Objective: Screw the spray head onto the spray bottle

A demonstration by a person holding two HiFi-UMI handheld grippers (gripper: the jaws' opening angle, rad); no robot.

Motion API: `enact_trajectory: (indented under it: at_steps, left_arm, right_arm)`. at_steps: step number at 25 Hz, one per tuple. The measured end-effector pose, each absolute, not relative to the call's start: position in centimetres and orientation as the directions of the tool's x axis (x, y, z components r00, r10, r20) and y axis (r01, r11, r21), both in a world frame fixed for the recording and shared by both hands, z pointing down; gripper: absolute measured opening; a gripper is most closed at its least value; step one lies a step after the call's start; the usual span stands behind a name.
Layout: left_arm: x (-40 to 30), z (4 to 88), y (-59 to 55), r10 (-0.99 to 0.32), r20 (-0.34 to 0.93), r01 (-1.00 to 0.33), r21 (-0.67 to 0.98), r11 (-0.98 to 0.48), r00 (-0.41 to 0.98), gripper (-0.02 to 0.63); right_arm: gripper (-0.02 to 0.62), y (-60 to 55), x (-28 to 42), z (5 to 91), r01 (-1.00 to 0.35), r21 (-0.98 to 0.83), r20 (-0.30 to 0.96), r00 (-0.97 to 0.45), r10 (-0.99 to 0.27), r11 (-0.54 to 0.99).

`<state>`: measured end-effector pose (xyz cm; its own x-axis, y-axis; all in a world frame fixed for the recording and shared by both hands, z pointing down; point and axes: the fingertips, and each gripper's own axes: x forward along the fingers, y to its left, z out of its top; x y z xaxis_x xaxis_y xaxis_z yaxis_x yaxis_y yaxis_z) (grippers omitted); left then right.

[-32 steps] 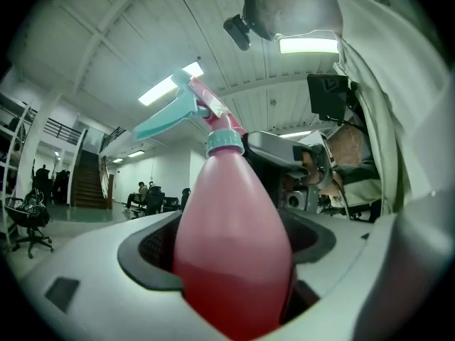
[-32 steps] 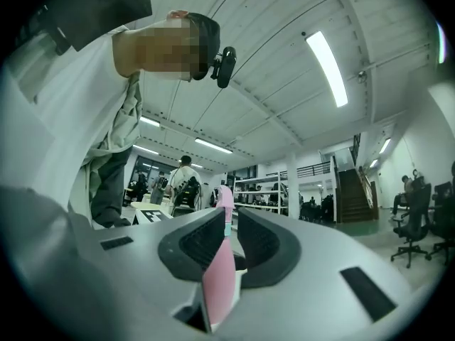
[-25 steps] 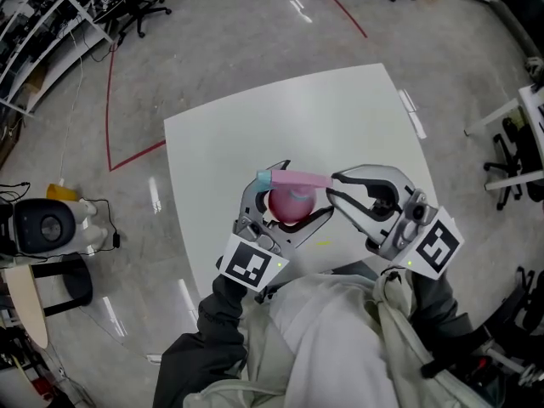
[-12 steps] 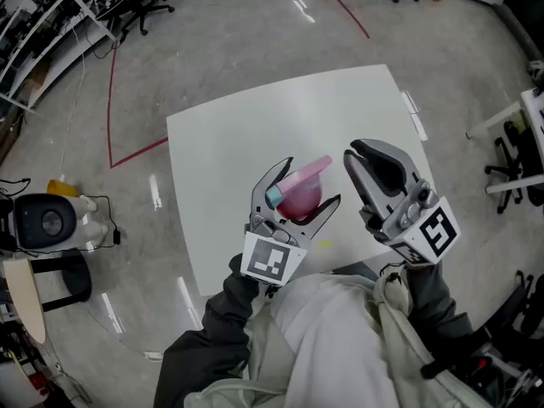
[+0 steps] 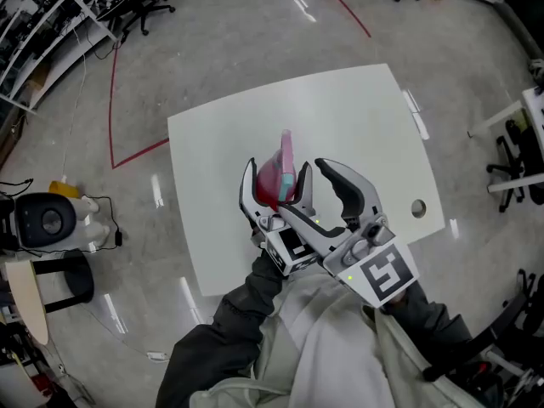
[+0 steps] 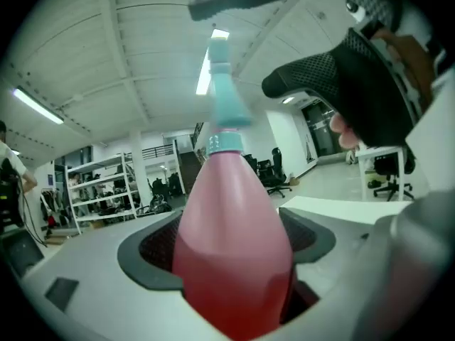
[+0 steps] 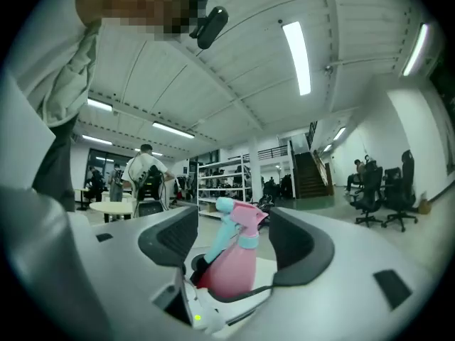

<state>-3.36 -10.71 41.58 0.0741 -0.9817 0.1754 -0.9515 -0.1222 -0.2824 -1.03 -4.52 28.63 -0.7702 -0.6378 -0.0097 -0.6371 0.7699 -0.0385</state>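
Note:
The pink spray bottle is held above the white table by my left gripper, which is shut on its body. In the left gripper view the bottle fills the gap between the jaws. Its teal collar and spray head sit on top, and the pink trigger part points away from me. My right gripper lies close beside it on the right, crossing over the left gripper. Its jaws are opening wide. In the right gripper view the bottle shows in the gap, untouched by the pads.
The table has a round hole near its right edge. Red tape marks the floor at the left. Office chairs stand at the back left, and a black and white machine stands at the left. A person stands by far shelves.
The right gripper let go of the spray head, swung left beside the left gripper and opened wide. The left gripper turned the bottle so its head now points away from me.

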Motion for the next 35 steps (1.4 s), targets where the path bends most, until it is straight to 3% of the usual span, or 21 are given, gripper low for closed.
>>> enact_trajectory:
  at_steps: [4,7,8,10,14,18,22,27,30,35]
  left_arm:
    - [-3.0,40.8,-10.1,-0.991,0.12,-0.902,-0.417,-0.109,0.065,0.433]
    - [-1.6,40.9,-9.2,-0.982,0.085,-0.921,-0.343,-0.187,0.168,0.433]
    - [-1.0,40.4,-9.0,-0.971,0.073,-0.923,-0.299,-0.241,0.229,0.433]
    - [0.5,39.6,-8.6,-0.927,0.065,-0.894,-0.247,-0.374,0.37,0.433]
    - [2.2,38.8,-6.4,-0.786,0.068,-0.748,-0.267,-0.607,0.614,0.433]
    - [4.0,36.6,-2.7,-0.54,0.022,-0.527,-0.193,-0.828,0.841,0.433]
    - [5.2,36.1,-0.1,-0.353,0.001,-0.351,-0.115,-0.929,0.936,0.433]
    - [6.4,36.0,-1.7,-0.436,-0.028,-0.437,-0.082,-0.896,0.9,0.433]
    - [5.0,36.1,-2.5,-0.517,-0.066,-0.515,0.043,-0.856,0.854,0.433]
    - [1.8,36.6,-3.8,-0.582,-0.074,-0.575,0.098,-0.813,0.81,0.433]
  right_arm:
    - [0.29,-5.3,-1.3,29.0,-0.616,-0.037,0.048,-0.788,-0.614,0.787]
    - [0.287,-5.4,-1.6,29.8,-0.565,-0.036,0.077,-0.824,-0.561,0.824]
    - [0.263,-5.2,-1.5,29.9,-0.546,-0.023,0.072,-0.836,-0.544,0.837]
    - [0.088,-4.6,-1.1,30.1,-0.502,0.029,0.078,-0.861,-0.503,0.864]
    - [0.081,-2.8,-0.7,30.8,-0.324,0.144,0.158,-0.925,-0.345,0.935]
    - [0.081,-0.8,0.6,28.3,-0.121,-0.011,0.007,-0.993,-0.121,0.993]
    - [0.081,0.5,1.4,26.8,0.06,-0.103,-0.127,-0.991,0.047,0.993]
    - [0.126,-1.5,3.1,26.0,-0.102,-0.112,-0.161,-0.98,-0.119,0.988]
    - [0.149,-2.3,3.7,24.8,-0.185,-0.115,-0.242,-0.948,-0.208,0.976]
    - [0.147,-3.2,4.5,23.1,-0.289,-0.047,-0.311,-0.905,-0.289,0.956]
